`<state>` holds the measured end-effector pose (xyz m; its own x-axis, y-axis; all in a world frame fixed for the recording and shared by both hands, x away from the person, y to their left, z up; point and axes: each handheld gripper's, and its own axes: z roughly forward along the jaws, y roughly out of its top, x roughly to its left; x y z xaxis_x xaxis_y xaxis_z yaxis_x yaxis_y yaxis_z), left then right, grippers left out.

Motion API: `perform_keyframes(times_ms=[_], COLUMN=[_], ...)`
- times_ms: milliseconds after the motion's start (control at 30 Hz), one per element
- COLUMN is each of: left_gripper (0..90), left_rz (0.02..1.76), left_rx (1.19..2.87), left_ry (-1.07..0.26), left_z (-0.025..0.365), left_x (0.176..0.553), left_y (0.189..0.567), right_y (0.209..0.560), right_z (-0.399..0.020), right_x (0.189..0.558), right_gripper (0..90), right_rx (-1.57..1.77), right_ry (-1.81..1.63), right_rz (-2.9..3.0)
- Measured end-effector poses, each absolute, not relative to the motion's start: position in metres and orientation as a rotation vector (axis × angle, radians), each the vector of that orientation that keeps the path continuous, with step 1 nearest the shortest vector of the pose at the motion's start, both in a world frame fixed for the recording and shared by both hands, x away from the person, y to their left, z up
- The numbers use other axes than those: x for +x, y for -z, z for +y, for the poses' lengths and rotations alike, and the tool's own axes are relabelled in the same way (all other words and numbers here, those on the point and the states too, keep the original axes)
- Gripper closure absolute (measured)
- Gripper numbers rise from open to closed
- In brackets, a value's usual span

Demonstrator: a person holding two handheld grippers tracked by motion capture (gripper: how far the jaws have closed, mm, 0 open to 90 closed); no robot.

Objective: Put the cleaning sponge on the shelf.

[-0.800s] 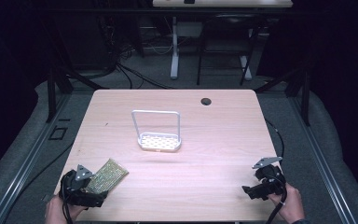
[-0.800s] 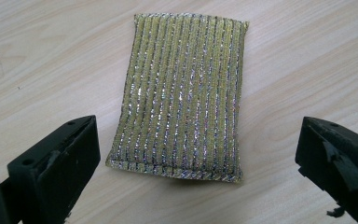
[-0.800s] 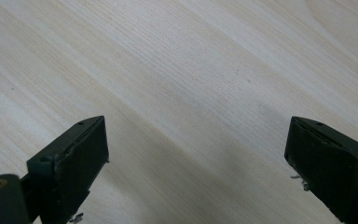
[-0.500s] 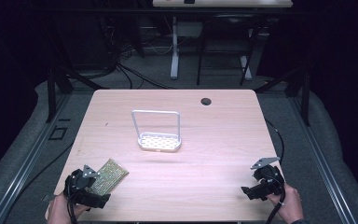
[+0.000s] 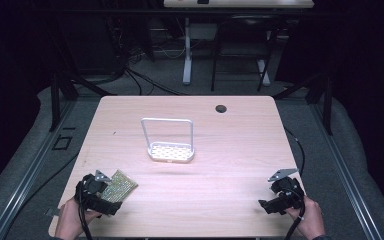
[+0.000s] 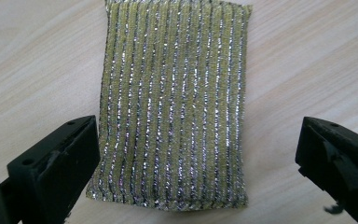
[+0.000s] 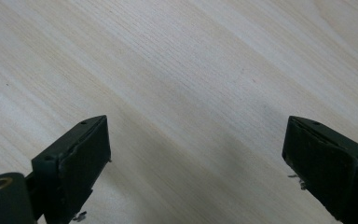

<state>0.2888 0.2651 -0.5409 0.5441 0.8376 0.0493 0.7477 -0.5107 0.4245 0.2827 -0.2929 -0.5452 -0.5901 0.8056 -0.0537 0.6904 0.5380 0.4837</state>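
The sponge lies flat at the table's near left, between my left gripper's spread jaws, untouched. It looks light, soft and squashy; I'd pinch across its near end. My right gripper hovers spread, near right.

High view: left gripper covers the sponge's near end; both forearms cut off below; rack's perforations possibly too small to resolve.
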Motion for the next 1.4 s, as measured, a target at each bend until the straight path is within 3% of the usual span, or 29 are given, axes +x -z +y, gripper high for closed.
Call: perform_keyframes(times_ms=[600, 733, 1400], left_gripper=[0.3, 7.5, 16.9], left_rz=[1.368, 1.363, 1.349], left_rx=[2.465, 2.47, 2.457], left_ry=[-0.304, -0.315, -0.366], left_z=[0.272, 0.271, 0.269], left_x=[0.297, 0.296, 0.291], left_y=[0.559, 0.559, 0.553], right_y=[0.547, 0.547, 0.548], right_z=[-0.292, -0.292, -0.292], right_x=[0.282, 0.282, 0.281], right_gripper=[7.5, 7.6, 9.1], right_rx=[1.242, 1.236, 1.227], right_ry=[-0.589, -0.58, -0.55], right_rz=[2.517, 2.517, 2.515])
